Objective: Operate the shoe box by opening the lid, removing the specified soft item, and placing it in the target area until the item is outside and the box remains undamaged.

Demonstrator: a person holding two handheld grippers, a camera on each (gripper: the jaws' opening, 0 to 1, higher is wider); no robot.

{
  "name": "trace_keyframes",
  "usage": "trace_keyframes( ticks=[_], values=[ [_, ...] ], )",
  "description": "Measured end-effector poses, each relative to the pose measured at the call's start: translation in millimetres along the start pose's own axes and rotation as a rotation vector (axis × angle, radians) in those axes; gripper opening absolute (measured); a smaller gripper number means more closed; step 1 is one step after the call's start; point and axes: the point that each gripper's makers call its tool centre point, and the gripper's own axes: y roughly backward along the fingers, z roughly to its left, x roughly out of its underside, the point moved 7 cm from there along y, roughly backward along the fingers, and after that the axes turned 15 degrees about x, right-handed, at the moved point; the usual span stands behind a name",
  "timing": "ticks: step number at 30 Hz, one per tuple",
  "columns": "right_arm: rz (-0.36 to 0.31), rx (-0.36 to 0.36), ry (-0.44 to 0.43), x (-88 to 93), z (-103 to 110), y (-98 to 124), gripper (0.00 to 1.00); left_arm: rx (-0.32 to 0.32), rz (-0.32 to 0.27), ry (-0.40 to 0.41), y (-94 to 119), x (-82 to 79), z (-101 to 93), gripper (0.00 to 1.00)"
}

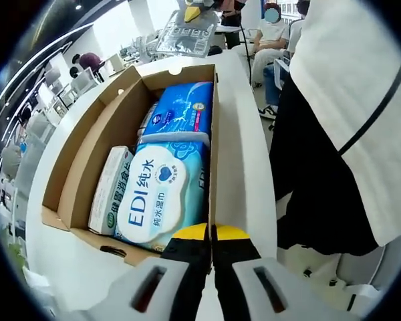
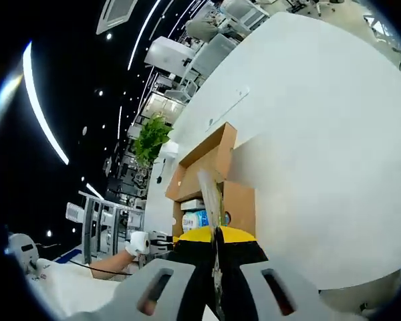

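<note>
In the left gripper view the brown cardboard shoe box (image 1: 87, 154) lies open on a white table. Inside are a blue soft pack (image 1: 182, 110), a pale blue EDI wet-wipes pack (image 1: 162, 194) and a white and green pack (image 1: 109, 190). My left gripper (image 1: 211, 235) is at the box's near right corner, jaws together on the thin right wall (image 1: 214, 154). In the right gripper view the box (image 2: 207, 170) sits ahead. My right gripper (image 2: 216, 235) is shut on a thin cardboard lid flap (image 2: 210, 190) seen edge-on.
The white table (image 2: 321, 134) stretches wide beside the box. A silver foil bag (image 1: 187, 30) lies beyond the box's far end. A person in black and white (image 1: 347, 134) stands close on the right; others sit further back. A gloved hand (image 2: 135, 244) shows low left.
</note>
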Motion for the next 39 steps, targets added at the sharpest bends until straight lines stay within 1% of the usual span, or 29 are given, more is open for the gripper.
trace_keyframes(
  ticks=[3, 4, 7, 9, 10, 12, 14, 18, 22, 26, 30, 33, 36, 38, 39],
  values=[
    [-0.001, 0.016, 0.001, 0.7, -2, -4, 0.0, 0.007, 0.001, -0.007, 0, 0.3, 0.6, 0.0],
    [0.0, 0.014, -0.005, 0.5, -3, -6, 0.0, 0.013, -0.001, 0.011, 0, 1.0, 2.3, 0.0],
    [0.012, 0.021, -0.014, 0.7, -4, -12, 0.0, 0.015, 0.014, 0.004, 0, -0.1, 1.5, 0.0],
    [0.027, 0.032, -0.003, 2.3, -5, -16, 0.0, 0.011, 0.007, 0.022, 0, 0.2, 1.3, 0.0],
    [0.044, 0.038, -0.007, 3.6, -6, -19, 0.0, 0.012, 0.006, 0.018, 0, 0.2, 1.6, 0.0],
    [0.065, 0.037, -0.004, 5.3, -7, -24, 0.0, 0.01, 0.0, 0.038, 0, -0.3, 1.9, 0.0],
    [0.064, 0.04, -0.006, 1.8, -11, -27, 0.0, 0.011, 0.001, 0.023, 0, 0.1, 1.7, 0.0],
    [0.084, 0.05, 0.001, 1.2, -11, -32, 0.0, 0.012, -0.004, 0.021, 0, 0.4, 2.0, 0.0],
    [0.085, 0.073, 0.016, 4.2, -9, -33, 0.0, 0.011, -0.005, 0.007, 0, 0.5, 2.2, 0.01],
    [0.094, 0.07, -0.001, 3.3, -15, -38, 0.0, 0.002, -0.004, -0.005, -1, 1.2, 1.8, 0.01],
    [0.098, 0.078, 0.003, 7.0, -12, -42, 0.0, 0.001, 0.005, -0.003, -1, 0.2, 1.7, 0.01],
    [0.104, 0.09, 0.0, 5.9, -18, -49, 0.0, 0.002, 0.011, -0.005, -2, 0.1, 1.5, 0.01],
    [0.096, 0.121, -0.016, 1.7, -23, -55, 0.0, -0.003, 0.007, 0.01, -2, -0.3, 1.2, 0.01],
    [0.094, 0.141, 0.006, -3.8, -23, -58, 0.0, 0.005, 0.007, 0.006, -2, 0.2, 1.8, 0.01],
    [0.098, 0.14, 0.018, -4.7, -21, -59, 0.0, 0.008, 0.008, 0.005, -2, 0.3, 1.9, 0.01]
  ],
)
